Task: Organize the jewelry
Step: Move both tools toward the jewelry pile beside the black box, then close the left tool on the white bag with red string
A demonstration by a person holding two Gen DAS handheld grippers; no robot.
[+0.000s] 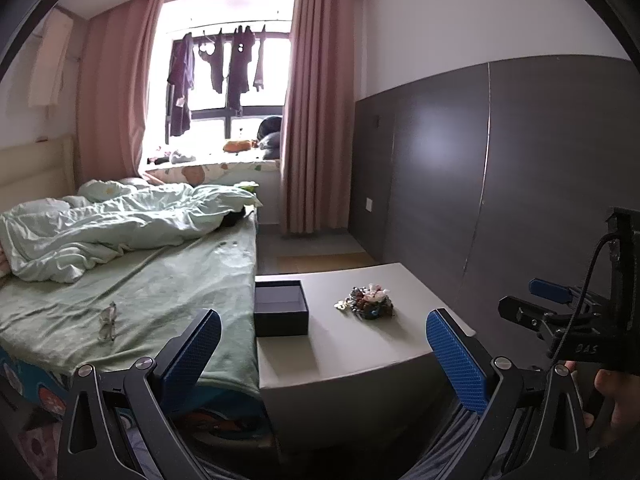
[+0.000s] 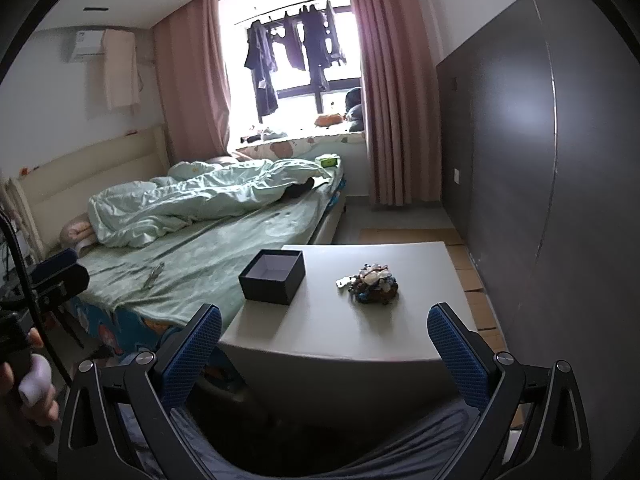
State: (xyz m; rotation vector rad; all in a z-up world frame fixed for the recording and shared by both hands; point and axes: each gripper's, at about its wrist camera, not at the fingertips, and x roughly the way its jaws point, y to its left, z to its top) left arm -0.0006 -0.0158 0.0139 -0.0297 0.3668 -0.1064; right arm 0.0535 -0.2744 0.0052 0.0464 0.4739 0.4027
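Sorting not yet begun; both tools held back from the table [image 2: 400, 344].
Left gripper [image 1: 324, 348] and right gripper [image 2: 324, 344] jaws spread, empty. Jewelry pile [image 2: 374, 284] lies beside the open box [image 2: 272, 282]; next move calls for picking one piece.

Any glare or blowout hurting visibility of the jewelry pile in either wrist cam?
Left wrist view: window blown out, jewelry pile evenly lit but soft, pieces not separable. Right wrist view: same blown window, soft glare patch on the grey wall panel, pile slightly clearer; strong fisheye bending at edges.
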